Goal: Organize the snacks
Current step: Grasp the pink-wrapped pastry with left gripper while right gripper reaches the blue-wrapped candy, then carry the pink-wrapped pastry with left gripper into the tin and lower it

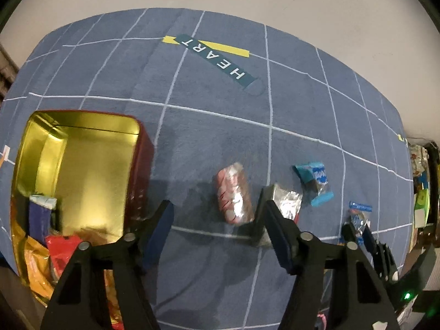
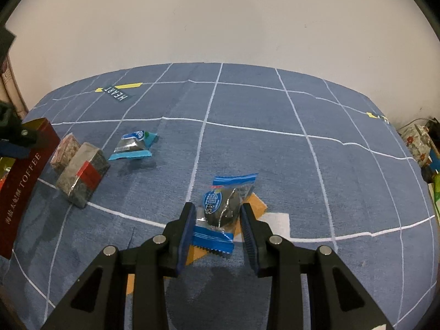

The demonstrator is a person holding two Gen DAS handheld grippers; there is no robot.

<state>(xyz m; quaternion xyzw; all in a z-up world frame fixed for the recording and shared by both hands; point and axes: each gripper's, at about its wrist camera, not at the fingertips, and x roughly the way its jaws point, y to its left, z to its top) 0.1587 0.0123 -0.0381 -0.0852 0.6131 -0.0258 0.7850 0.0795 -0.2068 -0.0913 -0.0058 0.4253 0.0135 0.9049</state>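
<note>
left tool seen open, nothing gripped, lower centre, above pink snack | right tool closed on blue candy, lower centre | tin placed left, wrappers inside | blue cloth underneath

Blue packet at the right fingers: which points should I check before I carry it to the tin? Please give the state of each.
1. Blue packet sits between both right fingers: ok.
2. Blue packet is lifted off the cloth: cannot tell.
3. Tin is open: ok.
4. Free room in the tin: ok, its far part is bare.
5. Left fingers are open and empty: ok.
6. Low path to the tin is free: not ok, grey packet and pink packet lie between.
</note>
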